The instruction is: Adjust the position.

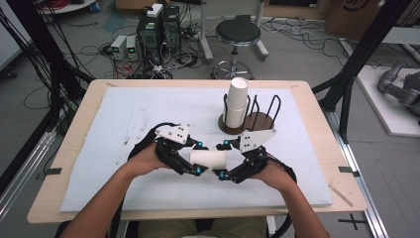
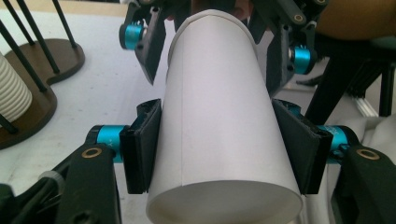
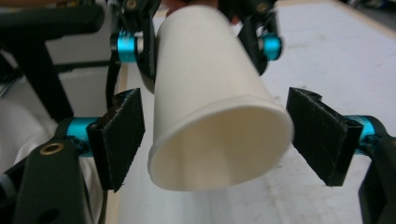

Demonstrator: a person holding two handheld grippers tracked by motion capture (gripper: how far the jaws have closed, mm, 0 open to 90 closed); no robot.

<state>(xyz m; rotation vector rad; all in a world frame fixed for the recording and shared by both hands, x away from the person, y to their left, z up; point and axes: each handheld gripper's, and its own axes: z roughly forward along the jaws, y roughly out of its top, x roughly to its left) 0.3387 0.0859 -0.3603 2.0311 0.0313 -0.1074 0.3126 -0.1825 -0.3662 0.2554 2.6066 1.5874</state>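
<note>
The fingers (image 2: 142,147) of the left gripper (image 1: 193,157) are clamped on the base end of a paper cup (image 1: 208,159) held sideways above the tabletop (image 1: 133,114); the right gripper (image 1: 221,159) is spread, its fingers (image 3: 119,135) flanking the cup's rim without touching

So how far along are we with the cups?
A stack of cups already stands in the rack. One cup is in hand: the left tool clamps it, while the right tool is open around its rim. It has yet to reach the rack.
</note>
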